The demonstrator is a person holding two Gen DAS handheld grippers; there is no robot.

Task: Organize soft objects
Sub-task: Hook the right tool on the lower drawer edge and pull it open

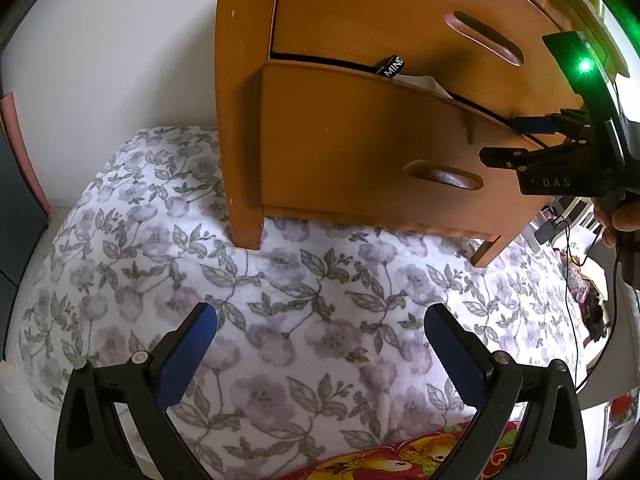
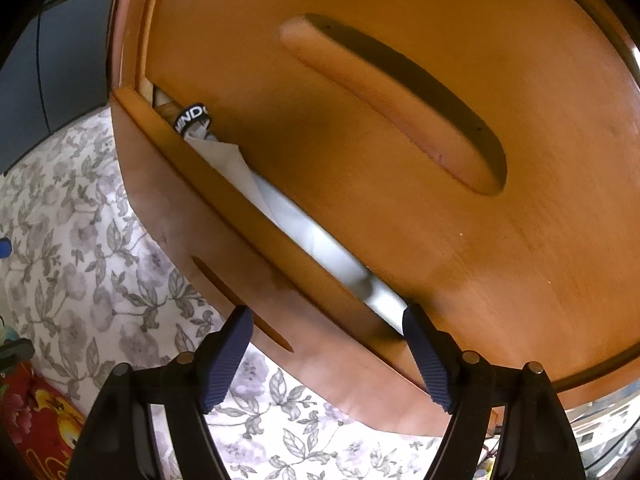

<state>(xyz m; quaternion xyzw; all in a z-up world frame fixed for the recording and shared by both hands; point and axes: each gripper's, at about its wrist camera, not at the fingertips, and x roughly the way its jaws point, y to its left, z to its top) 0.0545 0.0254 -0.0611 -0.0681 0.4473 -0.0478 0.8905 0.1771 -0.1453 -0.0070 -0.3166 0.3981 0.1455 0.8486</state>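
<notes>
Two grippers are working at a wooden nightstand (image 1: pixel 360 152) standing on a floral quilt. The right gripper (image 2: pixel 328 344) is hovering wide open at the lower drawer (image 2: pixel 224 248), its ribbed blue pads holding nothing; one finger is sitting in front of the drawer face, the other near the gap above it. In that gap, white fabric (image 2: pixel 296 216) is lying crumpled along the drawer's top edge, with a black lettered band (image 2: pixel 192 116) poking up at the far end. The left gripper (image 1: pixel 320 344) is hanging equally open and empty over the quilt (image 1: pixel 280 300), well in front of the nightstand.

Judging from the ajar drawer, the step in hand is either tucking the cloth in or shutting it. Doing it well likely means pressing the fabric down below the drawer's rim first, since loose folds could be pinched between the two fronts. The wood is looking smooth, glossy and curved, with oval recessed handles; the cloth is looking thin and limp. A red printed textile (image 1: pixel 400 460) is lying nearest the left gripper, farthest from the nightstand.
</notes>
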